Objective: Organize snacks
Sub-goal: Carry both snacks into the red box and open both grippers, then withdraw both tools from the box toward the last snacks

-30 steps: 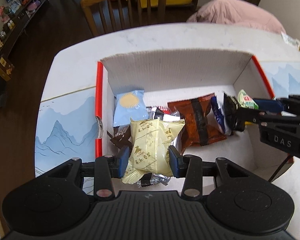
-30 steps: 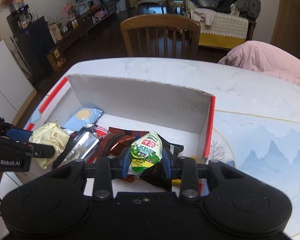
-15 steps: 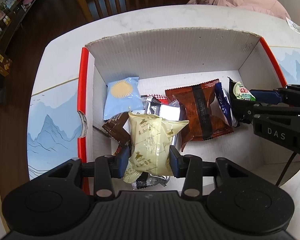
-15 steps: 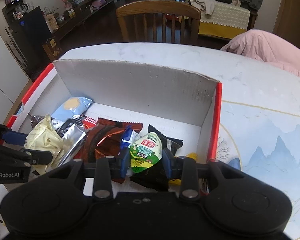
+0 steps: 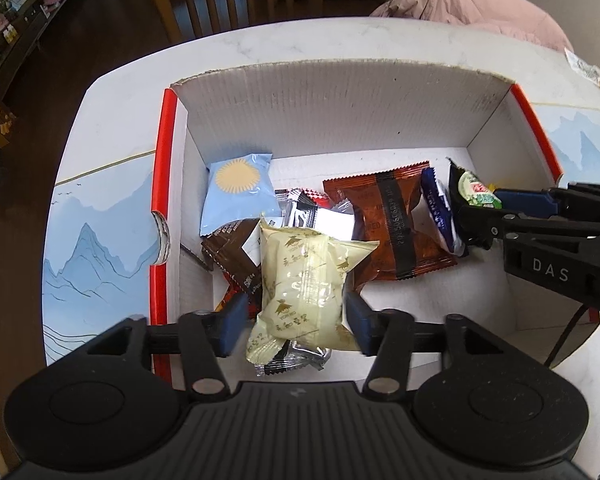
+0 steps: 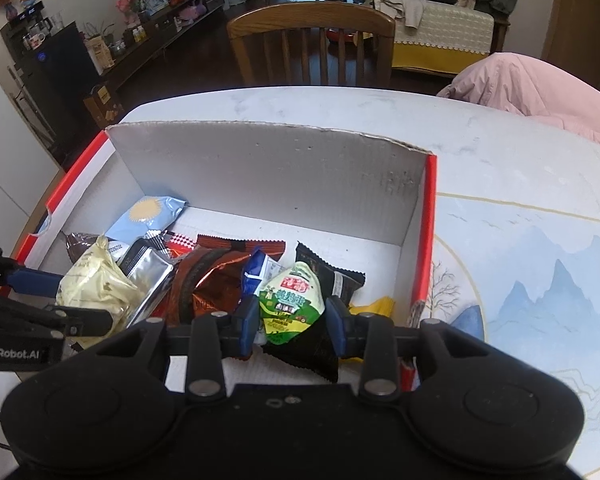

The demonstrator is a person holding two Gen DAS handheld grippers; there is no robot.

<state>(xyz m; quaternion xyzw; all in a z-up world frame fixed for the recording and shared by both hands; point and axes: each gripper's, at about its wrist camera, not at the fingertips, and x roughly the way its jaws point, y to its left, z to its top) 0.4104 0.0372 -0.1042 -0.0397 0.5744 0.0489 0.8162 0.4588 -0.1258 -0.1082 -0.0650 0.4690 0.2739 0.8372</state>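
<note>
A white cardboard box with red edges holds several snack packets. My left gripper hangs over the box's near left part. Its jaws are opening, with a pale yellow packet between them; the left pad stands clear of it and the packet rests on other snacks. My right gripper is at the box's right side, shut on a green packet. Its jaws are just starting to open. The green packet lies over a black packet.
Also in the box are a light blue sun packet, a red-brown packet, a dark blue one and a silver one. Mountain-print placemats flank it. A wooden chair and a pink coat stand beyond the table.
The left jaws have widened and let go of the yellow packet, which now sits loose between them. The right gripper still has the green packet, lower in the box.
</note>
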